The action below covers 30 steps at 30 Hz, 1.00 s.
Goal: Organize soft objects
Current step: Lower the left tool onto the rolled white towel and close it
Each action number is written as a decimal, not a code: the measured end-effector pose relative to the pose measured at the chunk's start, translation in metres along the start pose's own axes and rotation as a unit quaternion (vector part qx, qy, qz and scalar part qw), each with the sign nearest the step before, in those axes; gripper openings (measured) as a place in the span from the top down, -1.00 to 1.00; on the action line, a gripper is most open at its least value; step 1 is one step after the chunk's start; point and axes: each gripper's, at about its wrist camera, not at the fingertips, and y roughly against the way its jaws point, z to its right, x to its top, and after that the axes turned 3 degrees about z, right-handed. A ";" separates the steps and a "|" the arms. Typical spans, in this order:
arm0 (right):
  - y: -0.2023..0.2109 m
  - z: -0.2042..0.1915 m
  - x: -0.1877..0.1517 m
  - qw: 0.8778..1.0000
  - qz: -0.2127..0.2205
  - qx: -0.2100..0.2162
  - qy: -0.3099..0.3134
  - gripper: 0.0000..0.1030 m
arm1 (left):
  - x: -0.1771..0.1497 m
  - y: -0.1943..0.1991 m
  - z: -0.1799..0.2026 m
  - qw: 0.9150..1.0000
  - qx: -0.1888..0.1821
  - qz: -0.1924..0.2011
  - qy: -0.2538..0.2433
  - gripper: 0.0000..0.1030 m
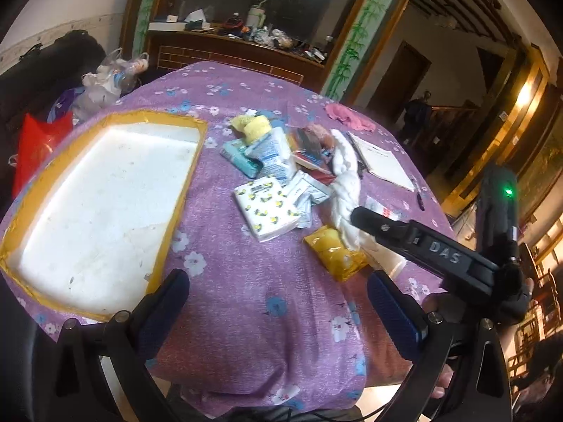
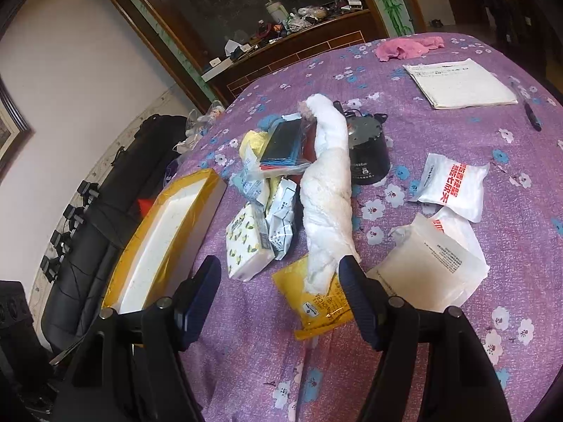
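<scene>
A pile of soft packets lies mid-table on the purple flowered cloth: a lemon-print tissue pack [image 1: 269, 211] [image 2: 246, 246], a yellow packet [image 1: 334, 251] [image 2: 316, 299], a long white towel [image 1: 346, 179] [image 2: 327, 190], yellow sponges [image 1: 255, 126], and blue-white pouches [image 2: 281, 214]. An empty white foam box with yellow tape [image 1: 105, 204] [image 2: 165, 242] sits at the left. My left gripper [image 1: 278, 313] is open and empty over the near cloth. My right gripper [image 2: 281, 299] [image 1: 366, 216] is open, its fingers on either side of the yellow packet and the towel's near end.
White pouches with red print [image 2: 450, 186] and a clear bag [image 2: 429, 267] lie at the right. A black cylinder [image 2: 369, 151] stands behind the towel. A pink cloth [image 2: 404, 47], paper sheets [image 2: 461, 84] and a pen [image 2: 527, 107] lie farther back. Plastic bags [image 1: 105, 81] sit beyond the table's left.
</scene>
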 end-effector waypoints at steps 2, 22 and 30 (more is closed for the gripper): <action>-0.004 0.005 0.000 1.000 -0.005 0.010 -0.004 -0.34 | 0.001 -0.002 0.006 1.000 0.001 -0.003 -0.013 -0.98; 0.006 0.055 -0.005 0.998 -0.011 0.047 -0.042 -0.33 | 0.011 -0.023 0.030 0.999 0.001 -0.029 -0.014 -0.98; 0.033 0.066 -0.015 0.998 0.020 0.040 -0.044 -0.33 | 0.020 -0.030 0.035 0.999 -0.008 -0.031 -0.022 -0.98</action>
